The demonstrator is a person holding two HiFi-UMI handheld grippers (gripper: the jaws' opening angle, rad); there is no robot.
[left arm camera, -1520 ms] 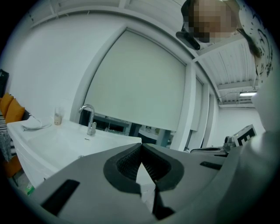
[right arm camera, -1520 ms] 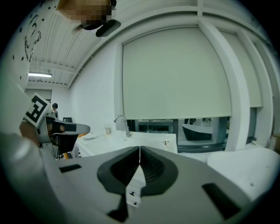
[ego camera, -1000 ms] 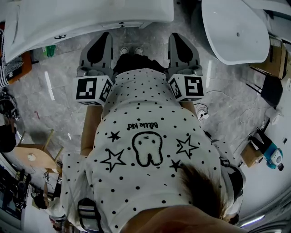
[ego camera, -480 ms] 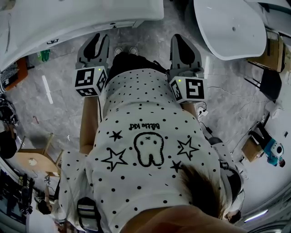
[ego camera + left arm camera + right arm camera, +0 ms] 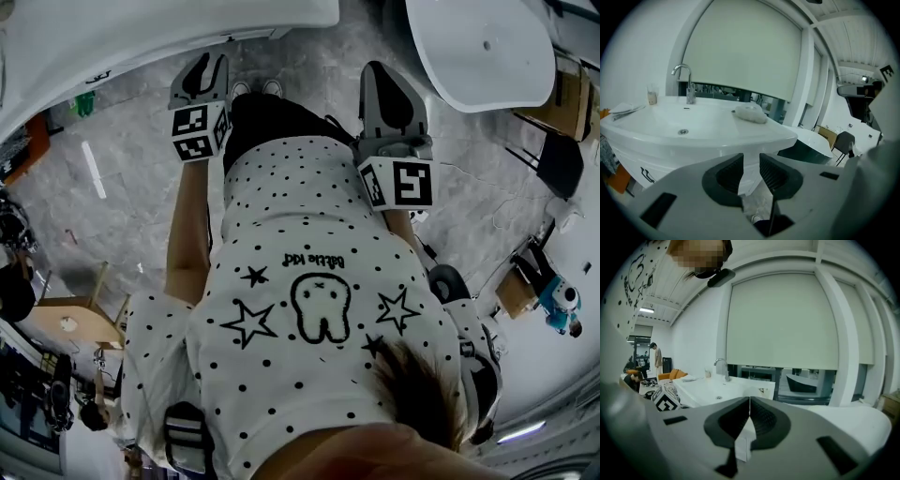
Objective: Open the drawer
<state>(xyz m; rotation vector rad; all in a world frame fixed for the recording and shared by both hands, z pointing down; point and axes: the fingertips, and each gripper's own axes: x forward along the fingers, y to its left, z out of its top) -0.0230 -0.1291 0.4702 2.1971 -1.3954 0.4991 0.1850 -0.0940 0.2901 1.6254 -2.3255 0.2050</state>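
Note:
The white vanity (image 5: 693, 136) stands in front of me, and its drawer front (image 5: 628, 159) with a dark handle (image 5: 647, 175) lies below the basin at the lower left of the left gripper view. My left gripper (image 5: 751, 161) points at the vanity's near corner, right of the handle and short of the cabinet. Its jaws are opening with a clear gap and nothing between them. In the head view the left gripper (image 5: 208, 61) hangs low beside the vanity edge (image 5: 141, 28). My right gripper (image 5: 749, 404) is shut on nothing and sits higher, right of the person's body (image 5: 384, 75).
A faucet (image 5: 687, 84), a cup (image 5: 652, 96) and a white cloth (image 5: 751, 113) sit on the basin top. A white freestanding tub (image 5: 478, 56) stands to the right, with a chair (image 5: 843, 140) beyond. The person's shoes (image 5: 255, 89) are on the grey floor between the grippers.
The left gripper has sunk toward the floor and looks smaller in the head view, nearer the vanity edge. The right gripper has stayed about where it was.

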